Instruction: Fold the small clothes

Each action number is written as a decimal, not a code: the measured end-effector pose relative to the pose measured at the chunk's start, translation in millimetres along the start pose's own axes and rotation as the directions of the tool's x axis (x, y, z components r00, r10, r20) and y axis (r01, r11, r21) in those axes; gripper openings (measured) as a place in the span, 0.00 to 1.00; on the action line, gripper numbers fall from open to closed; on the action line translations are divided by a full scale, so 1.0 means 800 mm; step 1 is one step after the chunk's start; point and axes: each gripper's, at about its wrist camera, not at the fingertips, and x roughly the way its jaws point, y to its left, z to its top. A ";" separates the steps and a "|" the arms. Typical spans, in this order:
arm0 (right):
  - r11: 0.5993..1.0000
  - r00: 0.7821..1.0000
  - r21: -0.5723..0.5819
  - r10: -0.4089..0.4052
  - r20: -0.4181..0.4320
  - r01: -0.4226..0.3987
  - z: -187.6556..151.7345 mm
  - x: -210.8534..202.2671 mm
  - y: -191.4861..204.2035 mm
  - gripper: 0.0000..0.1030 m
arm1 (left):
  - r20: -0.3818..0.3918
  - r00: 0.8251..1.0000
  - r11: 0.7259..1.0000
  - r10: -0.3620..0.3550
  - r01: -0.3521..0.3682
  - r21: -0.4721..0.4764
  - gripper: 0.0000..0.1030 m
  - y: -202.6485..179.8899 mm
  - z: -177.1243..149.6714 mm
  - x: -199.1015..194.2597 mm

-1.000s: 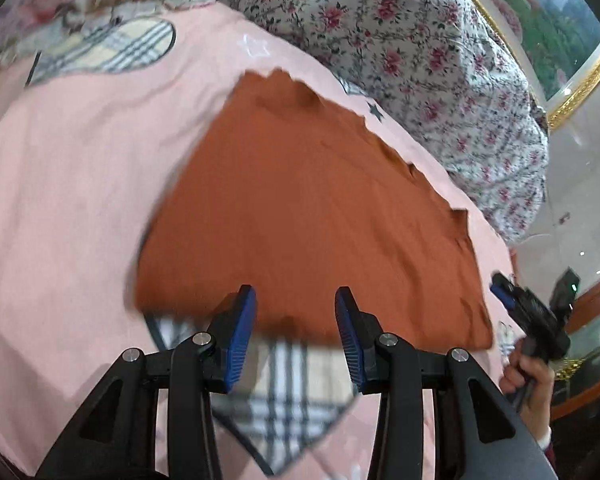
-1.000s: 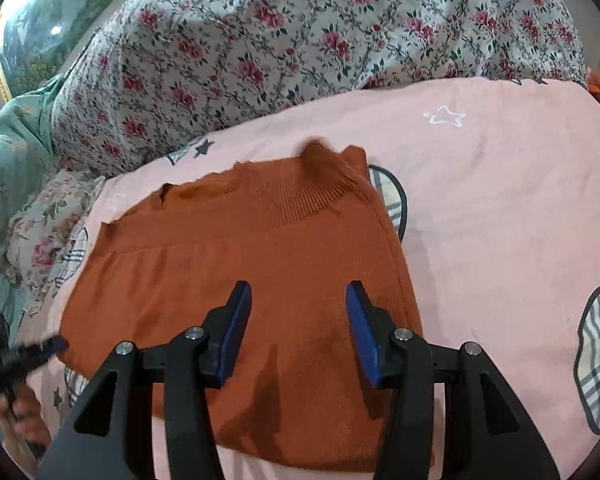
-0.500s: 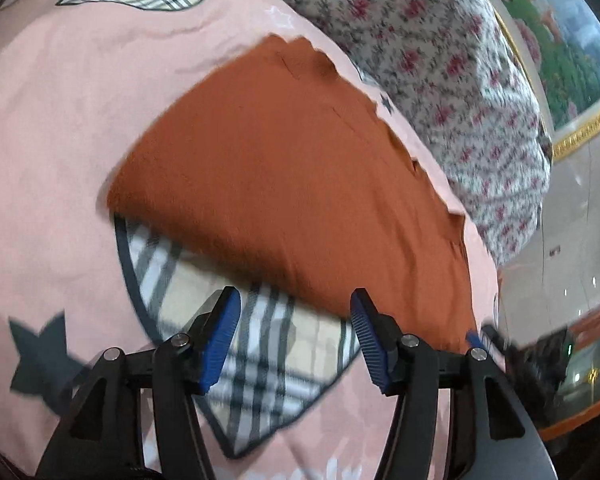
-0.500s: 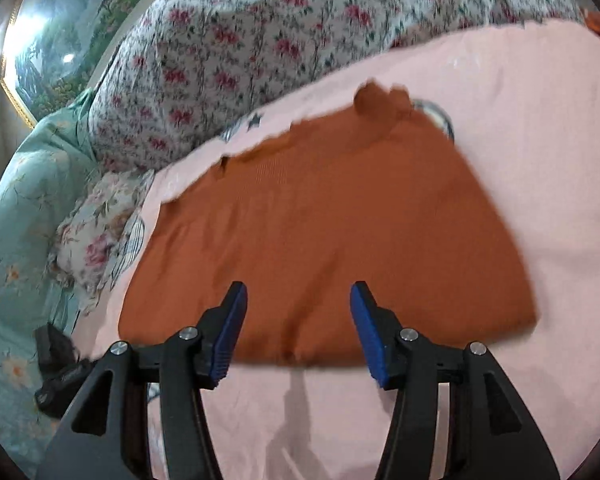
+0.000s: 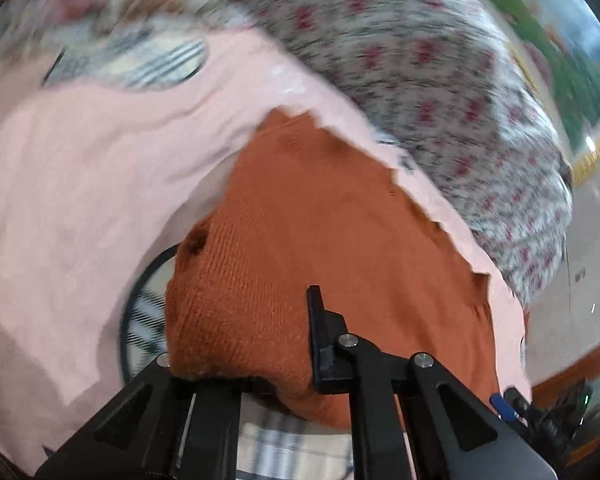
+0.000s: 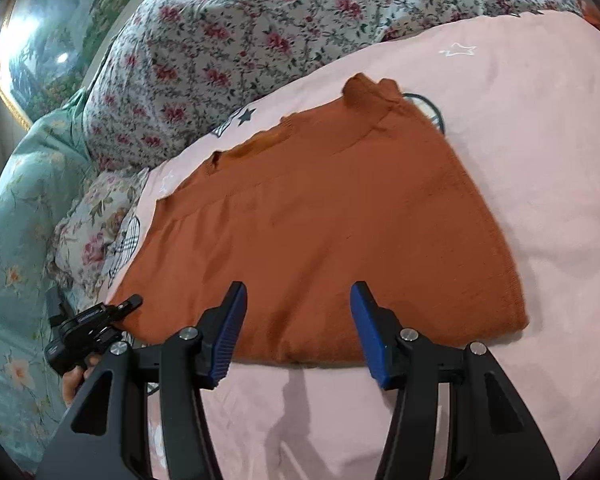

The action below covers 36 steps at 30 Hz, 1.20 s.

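With the left gripper (image 5: 296, 360) just clamped onto the near edge of the orange sweater (image 6: 320, 216) lying flat on the pink bedsheet (image 6: 520, 128), and the right gripper (image 6: 298, 320) open above the hem, I judge the fold is beginning: the right must grip next.

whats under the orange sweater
The orange sweater lies on a pink bedsheet; plaid-print patches peek out at its edges. The rest beneath is covered.
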 end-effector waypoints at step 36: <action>0.946 0.943 -0.175 0.229 -0.241 -0.275 0.155 0.149 0.102 0.14 | -0.165 0.963 0.784 -0.212 0.268 0.559 0.06 -0.255 -0.103 0.035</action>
